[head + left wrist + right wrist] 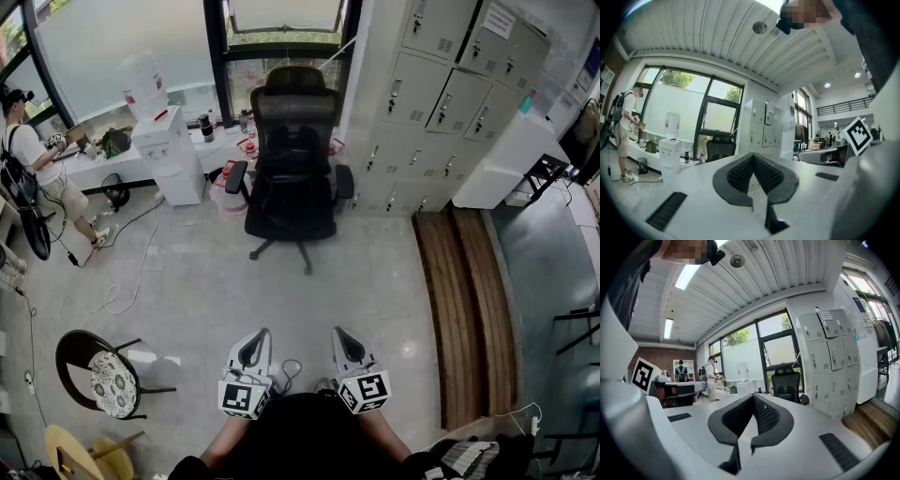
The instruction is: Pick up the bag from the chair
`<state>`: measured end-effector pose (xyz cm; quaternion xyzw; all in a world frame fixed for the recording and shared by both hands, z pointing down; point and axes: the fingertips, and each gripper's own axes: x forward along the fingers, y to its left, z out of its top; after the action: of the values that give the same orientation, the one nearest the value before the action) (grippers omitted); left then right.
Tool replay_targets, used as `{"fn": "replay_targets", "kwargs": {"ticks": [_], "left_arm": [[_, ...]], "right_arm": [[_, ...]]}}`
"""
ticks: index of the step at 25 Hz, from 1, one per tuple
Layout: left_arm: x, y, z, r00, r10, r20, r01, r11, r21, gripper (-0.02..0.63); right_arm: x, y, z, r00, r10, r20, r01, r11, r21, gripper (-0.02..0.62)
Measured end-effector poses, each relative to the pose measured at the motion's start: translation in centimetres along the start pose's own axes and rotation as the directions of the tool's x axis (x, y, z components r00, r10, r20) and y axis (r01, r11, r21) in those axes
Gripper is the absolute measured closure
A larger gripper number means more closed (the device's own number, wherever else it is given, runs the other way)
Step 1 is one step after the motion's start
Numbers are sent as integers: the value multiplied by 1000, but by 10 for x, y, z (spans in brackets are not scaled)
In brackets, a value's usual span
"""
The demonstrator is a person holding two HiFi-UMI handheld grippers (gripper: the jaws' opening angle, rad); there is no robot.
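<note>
A black office chair (292,159) stands across the floor by the window, facing me; it also shows small in the left gripper view (720,147) and the right gripper view (786,382). Something dark lies on its seat, black on black, and I cannot make out a bag for certain. My left gripper (262,335) and right gripper (338,333) are held side by side close to my body, well short of the chair. Both are pointing towards it. The left gripper's (752,157) jaws meet at the tips with nothing between them, and so do the right gripper's (753,396).
A white water dispenser (169,141) stands left of the chair, grey lockers (441,94) right of it. A wooden bench (469,309) runs along the right. A person (33,159) stands at the far left. A small round-seated chair (112,382) and loose cables (127,281) are on the left floor.
</note>
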<state>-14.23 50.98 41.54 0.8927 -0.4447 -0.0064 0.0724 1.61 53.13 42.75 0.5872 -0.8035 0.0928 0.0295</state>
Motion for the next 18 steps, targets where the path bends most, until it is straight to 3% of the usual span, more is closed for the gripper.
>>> {"fn": "replay_targets", "kwargs": {"ticks": [13,18], "left_arm": [[-3,-3,-4,1000,-15,-4,15,1000,-3,605],[-6,3,-2,1000,24,14,-24,1000,-18,586]], "right_arm": [[-2,7,-1,1000,11,8,-11,1000,-4,595],[-3,2,-4,1000,1,1,-1,1000,12,581]]}}
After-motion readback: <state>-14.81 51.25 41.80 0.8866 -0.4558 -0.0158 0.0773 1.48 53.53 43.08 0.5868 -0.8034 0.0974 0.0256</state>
